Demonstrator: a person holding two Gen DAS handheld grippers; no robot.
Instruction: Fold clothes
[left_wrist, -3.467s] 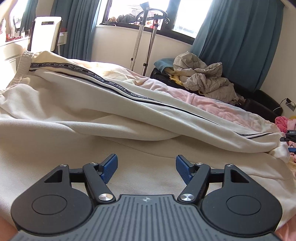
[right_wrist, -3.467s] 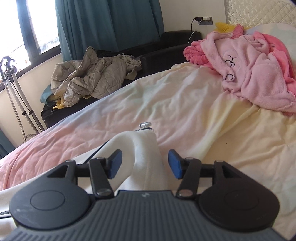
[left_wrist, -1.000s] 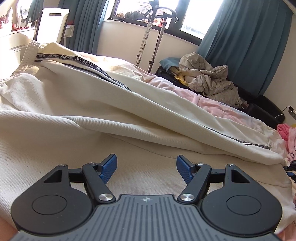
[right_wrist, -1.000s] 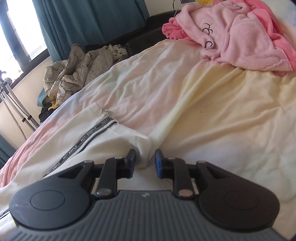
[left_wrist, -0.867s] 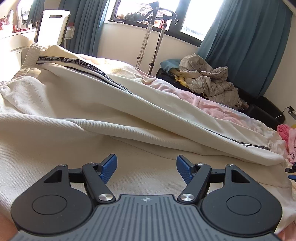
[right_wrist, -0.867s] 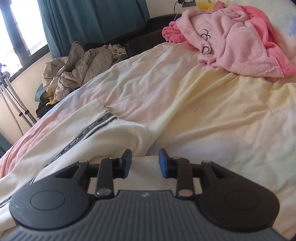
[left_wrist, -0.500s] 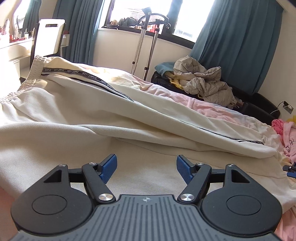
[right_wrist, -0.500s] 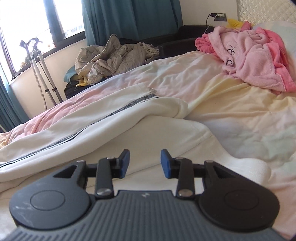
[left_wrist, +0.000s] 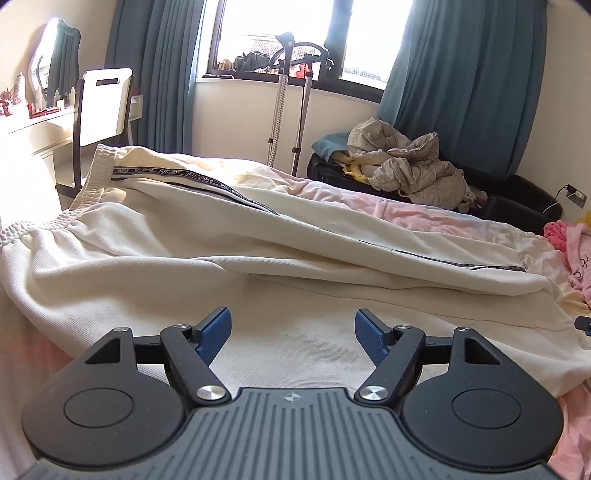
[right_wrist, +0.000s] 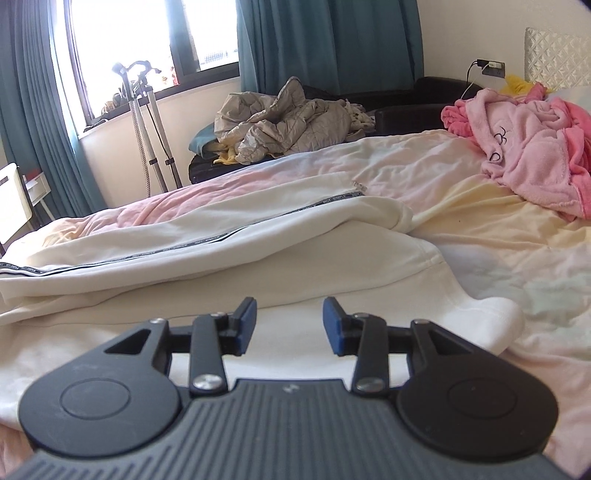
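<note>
Bed (right_wrist: 498, 258) with cream track pants (left_wrist: 258, 236) laid lengthwise, legs folded one over the other.
Waistband far left, cuffs right near pink robe (right_wrist: 535, 155); grey jacket (left_wrist: 410, 166) heaped beyond bed's far side. Left gripper (left_wrist: 293, 334) hovers over near leg, jaws wide, empty. Right gripper (right_wrist: 289, 325) above cuff end, jaws partly apart and just been opening, nothing between blue pads (right_wrist: 246, 325).

Both claws (left_wrist: 293, 334) (right_wrist: 289, 325): black linkage arms, silver screws, blue ribbed pads (left_wrist: 215, 332), grey ridged housing
</note>
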